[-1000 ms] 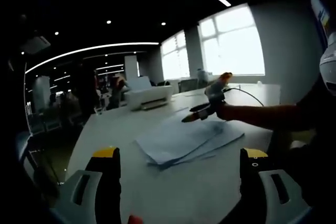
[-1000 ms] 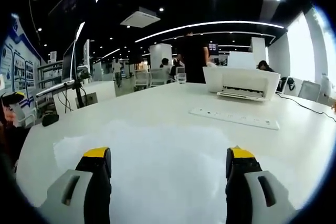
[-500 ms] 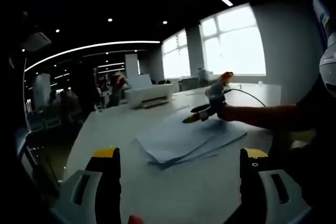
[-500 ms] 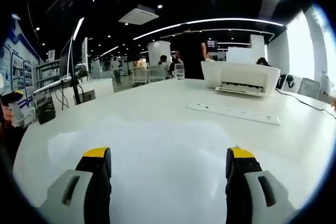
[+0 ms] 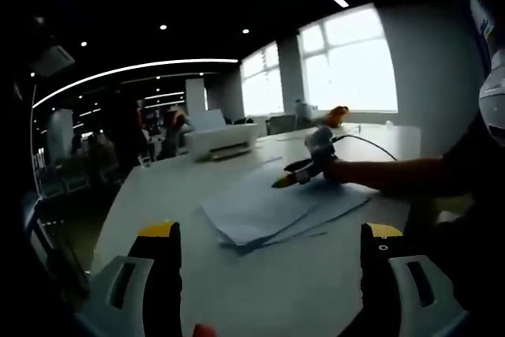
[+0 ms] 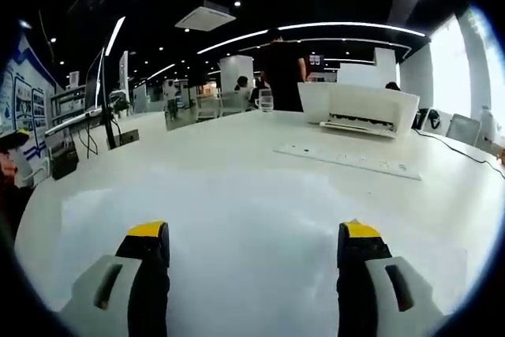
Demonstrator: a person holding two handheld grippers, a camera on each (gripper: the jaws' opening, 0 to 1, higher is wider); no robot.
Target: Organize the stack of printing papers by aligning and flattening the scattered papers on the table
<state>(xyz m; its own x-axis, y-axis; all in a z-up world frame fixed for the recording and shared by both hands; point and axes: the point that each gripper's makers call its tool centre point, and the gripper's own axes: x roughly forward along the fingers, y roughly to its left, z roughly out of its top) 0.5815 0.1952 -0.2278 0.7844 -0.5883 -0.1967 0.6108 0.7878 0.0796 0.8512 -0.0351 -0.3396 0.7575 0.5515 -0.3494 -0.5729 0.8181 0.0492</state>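
A loose, fanned stack of white printing papers (image 5: 272,209) lies on the white table (image 5: 197,274), its sheets out of line with one another. My left gripper (image 5: 270,231) hangs open short of the stack's near edge, with nothing between its jaws. A hand reaches in from the right with my right gripper (image 5: 293,176), its tips low over the far part of the papers. In the right gripper view the right gripper (image 6: 252,231) stands wide open above the pale papers (image 6: 237,219), and nothing is held.
A white printer (image 6: 359,108) (image 5: 221,140) sits at the table's far side, with a white power strip (image 6: 347,160) in front of it and a cable (image 6: 454,155) to the right. A person in black (image 6: 282,76) stands behind the table.
The right gripper has sunk a little toward the papers and edged forward. The left gripper has hardly moved, and both stay open.
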